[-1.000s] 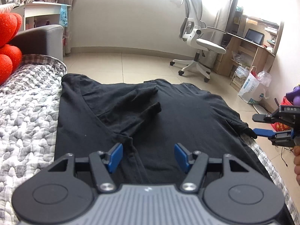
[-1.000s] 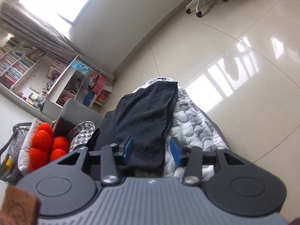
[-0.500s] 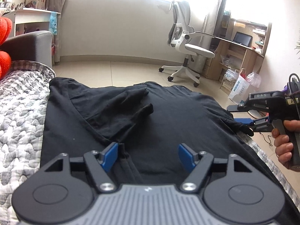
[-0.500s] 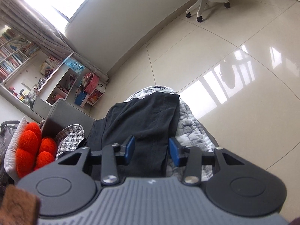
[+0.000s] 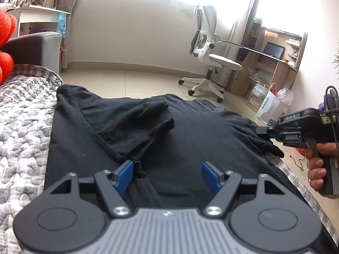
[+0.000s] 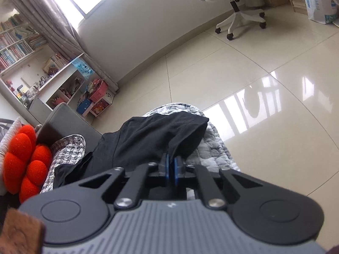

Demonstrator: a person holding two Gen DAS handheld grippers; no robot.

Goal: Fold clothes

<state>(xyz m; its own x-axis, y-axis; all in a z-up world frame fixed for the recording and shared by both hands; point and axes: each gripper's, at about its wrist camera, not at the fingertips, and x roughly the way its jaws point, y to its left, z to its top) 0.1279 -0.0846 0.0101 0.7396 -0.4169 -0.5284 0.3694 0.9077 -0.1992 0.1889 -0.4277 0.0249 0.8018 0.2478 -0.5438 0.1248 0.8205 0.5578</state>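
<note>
A black shirt (image 5: 169, 139) lies spread across a grey quilted bed cover (image 5: 23, 114), with one sleeve already folded in toward its middle. The left tool (image 5: 167, 174) hovers over the near edge of the shirt, its blue pads (image 5: 125, 174) standing well apart, one pad just beside a ridge of bunched cloth but clamping nothing. The right tool (image 6: 171, 165), held in a person's hand (image 5: 317, 165), has just closed, and its pads are pressed together on the shirt's other sleeve (image 5: 264, 146) at the side of the shirt nearest the tiled floor (image 6: 254, 84).

The pinch looks shallow, at the very edge of the cloth. If the right tool pulls toward the middle of the shirt too fast, the thin fabric may slip free and the sleeve drop back, or hang off the bed cover toward the floor. With the left tool gripping nothing, the whole shirt could also slide and wrinkle across the bed cover instead of folding, and that drag might undo the sleeve already folded in.
</note>
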